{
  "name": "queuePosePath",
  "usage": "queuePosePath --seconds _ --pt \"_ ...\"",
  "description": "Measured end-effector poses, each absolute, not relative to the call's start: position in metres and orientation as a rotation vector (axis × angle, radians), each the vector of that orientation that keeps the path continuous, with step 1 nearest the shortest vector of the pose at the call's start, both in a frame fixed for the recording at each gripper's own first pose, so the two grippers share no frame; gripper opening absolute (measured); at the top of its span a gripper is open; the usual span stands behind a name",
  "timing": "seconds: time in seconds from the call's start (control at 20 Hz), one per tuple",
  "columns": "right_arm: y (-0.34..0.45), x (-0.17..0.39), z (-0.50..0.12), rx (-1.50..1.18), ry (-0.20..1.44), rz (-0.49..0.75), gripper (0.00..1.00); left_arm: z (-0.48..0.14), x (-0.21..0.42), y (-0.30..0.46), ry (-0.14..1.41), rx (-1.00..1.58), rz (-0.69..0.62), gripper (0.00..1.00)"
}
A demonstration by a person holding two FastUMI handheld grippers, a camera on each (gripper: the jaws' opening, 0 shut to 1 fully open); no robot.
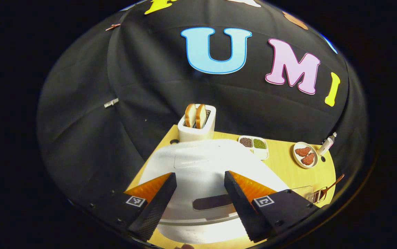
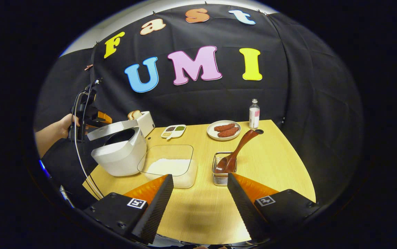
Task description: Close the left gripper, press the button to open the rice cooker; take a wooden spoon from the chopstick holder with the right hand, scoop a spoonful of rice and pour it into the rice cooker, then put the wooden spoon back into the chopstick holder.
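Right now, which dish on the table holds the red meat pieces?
The round plate beside the bottle; the divided tray holds beans, the clear container rice.

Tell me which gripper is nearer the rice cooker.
Left. The left gripper hovers right over the rice cooker; the right gripper sits farther back, facing the spoon holder.

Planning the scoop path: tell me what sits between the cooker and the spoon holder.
The clear rice container sits between the cooker and the holder, seen in the right gripper view.

The rice cooker [image 1: 198,180] is viewed steeply from close above. It is seen farther off, at ten o'clock [image 2: 120,152], across the shared table [image 2: 274,166].
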State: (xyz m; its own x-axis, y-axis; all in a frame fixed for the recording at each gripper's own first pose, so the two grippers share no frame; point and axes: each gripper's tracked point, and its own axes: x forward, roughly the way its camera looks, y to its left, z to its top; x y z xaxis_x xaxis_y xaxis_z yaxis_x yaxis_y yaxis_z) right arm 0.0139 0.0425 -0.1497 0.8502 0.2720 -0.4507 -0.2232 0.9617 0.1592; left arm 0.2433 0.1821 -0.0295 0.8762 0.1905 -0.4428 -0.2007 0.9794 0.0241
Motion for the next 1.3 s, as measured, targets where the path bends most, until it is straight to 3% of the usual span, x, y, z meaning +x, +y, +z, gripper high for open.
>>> queuePosePath --seconds 0.45,1.1,1.3 --pt "0.029 -0.004 -0.162 0.099 0.517 0.233 0.99 -0.087 0.232 0.178 0.429 -0.022 0.255 0.99" --pt "0.034 0.006 -0.159 0.074 0.471 0.212 0.99 -0.082 0.234 0.178 0.37 0.03 0.224 1.0" --pt "0.047 0.013 -0.14 0.046 0.417 0.228 0.99 -0.061 0.231 0.181 0.303 0.076 0.225 0.95"
